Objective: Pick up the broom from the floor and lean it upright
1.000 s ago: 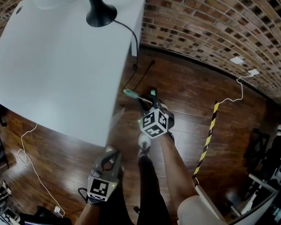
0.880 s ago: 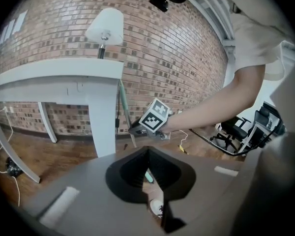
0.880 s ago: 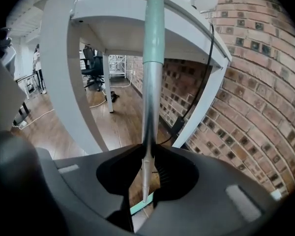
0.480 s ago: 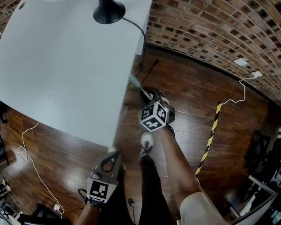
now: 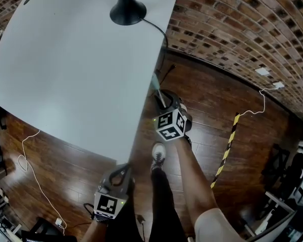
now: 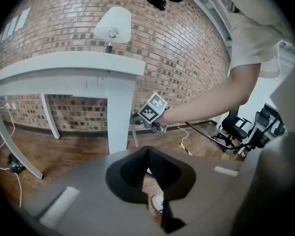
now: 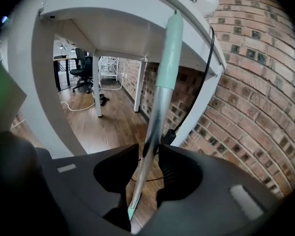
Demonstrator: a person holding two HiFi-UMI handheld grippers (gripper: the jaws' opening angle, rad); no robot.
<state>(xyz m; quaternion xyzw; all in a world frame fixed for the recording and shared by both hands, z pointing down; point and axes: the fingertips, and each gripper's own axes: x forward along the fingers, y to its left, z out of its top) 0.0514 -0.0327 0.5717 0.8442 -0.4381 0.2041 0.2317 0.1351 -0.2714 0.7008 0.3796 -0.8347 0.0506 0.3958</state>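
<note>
Two claws: right claw (image 7: 147,157), arm outstretched, has just been opening around the broom handle (image 7: 161,95), which is propped upright against the desk (image 5: 65,64) edge. Left claw (image 6: 148,154) is clenched empty, held low.

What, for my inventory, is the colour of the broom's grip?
Pale mint green grip; best in the right gripper view.

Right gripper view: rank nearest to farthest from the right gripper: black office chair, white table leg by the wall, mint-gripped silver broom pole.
1. Mint-gripped silver broom pole: between the right gripper jaws, which have just been opening.
2. White table leg: just beyond, right.
3. Black office chair: far back, left.
</note>
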